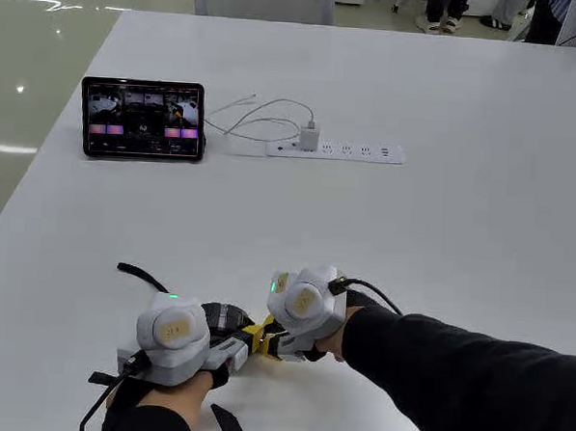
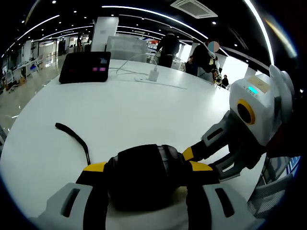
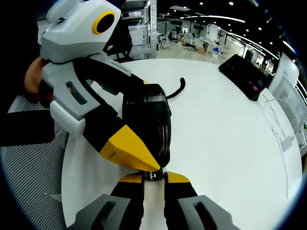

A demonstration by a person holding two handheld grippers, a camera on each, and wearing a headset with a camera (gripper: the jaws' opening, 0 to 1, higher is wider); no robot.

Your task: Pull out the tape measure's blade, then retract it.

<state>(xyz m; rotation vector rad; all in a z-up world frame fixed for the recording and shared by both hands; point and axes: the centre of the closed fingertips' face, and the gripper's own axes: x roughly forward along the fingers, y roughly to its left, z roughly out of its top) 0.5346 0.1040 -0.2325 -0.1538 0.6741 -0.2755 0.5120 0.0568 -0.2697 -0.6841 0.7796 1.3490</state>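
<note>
Black, rounded tape measure [image 2: 144, 182] clamped near the white worktop's [image 1: 383, 240] near edge.
The left gripper's [image 2: 146, 167] yellow-tipped fingers [image 2: 199, 166] squeezed the ribbed, rubbery case from both sides. The right gripper's [image 3: 154, 178] fingers [image 3: 178, 178] were nearly together, pinching the small metal blade tab [image 3: 154, 174] at the case's mouth. A black strap [image 2: 72, 136] lay loose on the worktop.

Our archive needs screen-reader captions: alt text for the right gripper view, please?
The right claw pinches the blade hook of a black tape measure, whose case the left claw grips on a white table.
</note>
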